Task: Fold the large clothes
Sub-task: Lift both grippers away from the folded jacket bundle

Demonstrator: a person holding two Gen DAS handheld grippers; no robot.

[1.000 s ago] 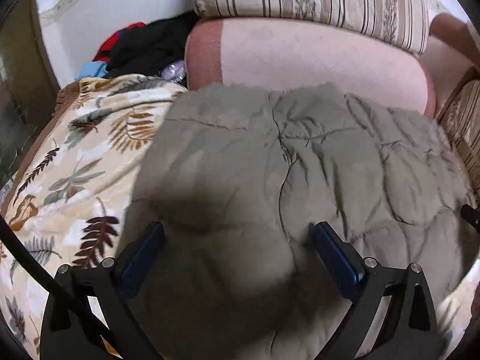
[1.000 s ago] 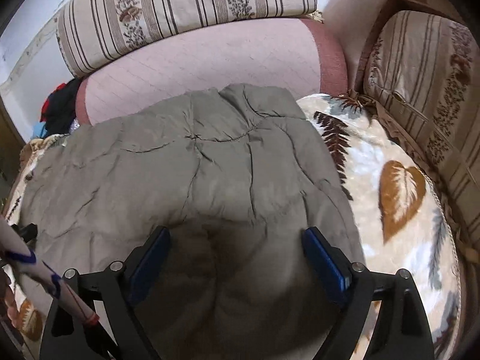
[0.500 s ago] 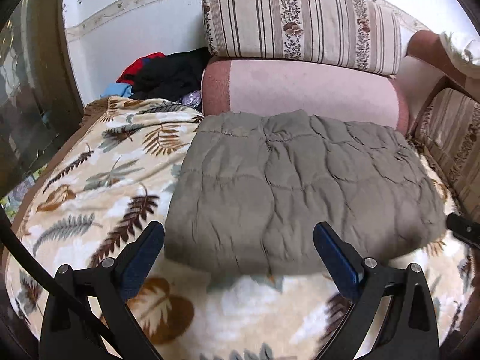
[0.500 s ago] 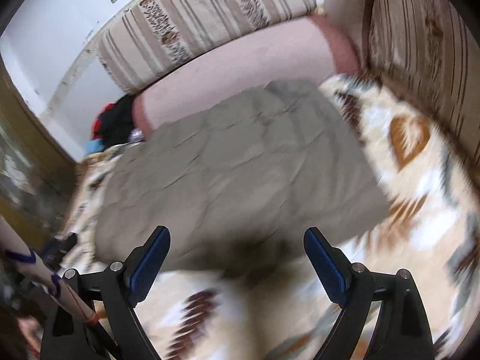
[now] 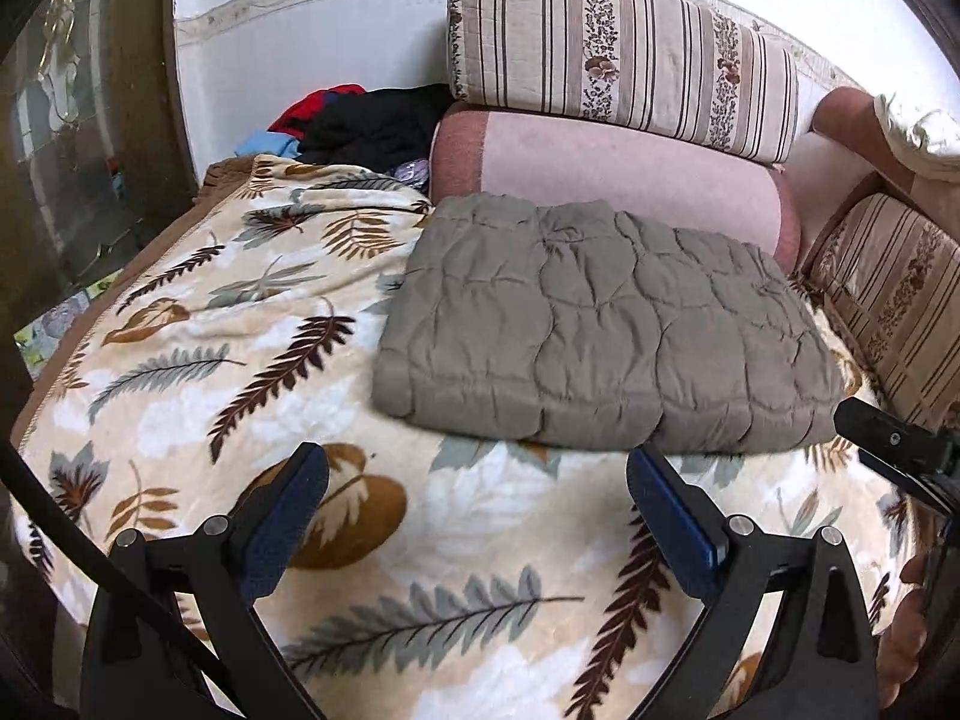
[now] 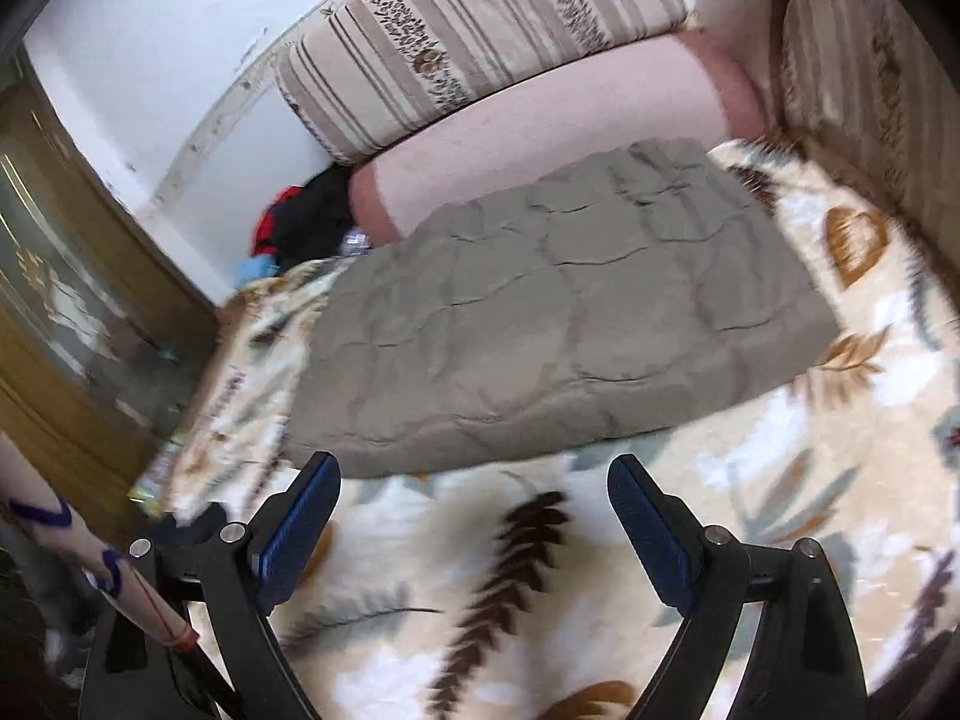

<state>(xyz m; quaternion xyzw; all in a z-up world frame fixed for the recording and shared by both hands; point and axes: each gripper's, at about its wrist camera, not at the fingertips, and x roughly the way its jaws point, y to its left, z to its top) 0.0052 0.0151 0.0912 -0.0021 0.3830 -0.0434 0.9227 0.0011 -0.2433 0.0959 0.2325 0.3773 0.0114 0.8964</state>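
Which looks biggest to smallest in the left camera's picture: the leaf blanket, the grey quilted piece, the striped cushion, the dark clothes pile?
1. Leaf blanket, though it lies nearest the camera.
2. Grey quilted piece.
3. Striped cushion; it sits farther back, so true size is unsure.
4. Dark clothes pile.

A matt, puffy quilted cloth garment is seen on a plush, fleecy leaf-print blanket; the fingers are faced with ribbed blue pads.

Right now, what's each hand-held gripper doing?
Left hand-held gripper: open, holding nothing.
Right hand-held gripper: open, holding nothing, short of the folded grey-brown quilted garment.
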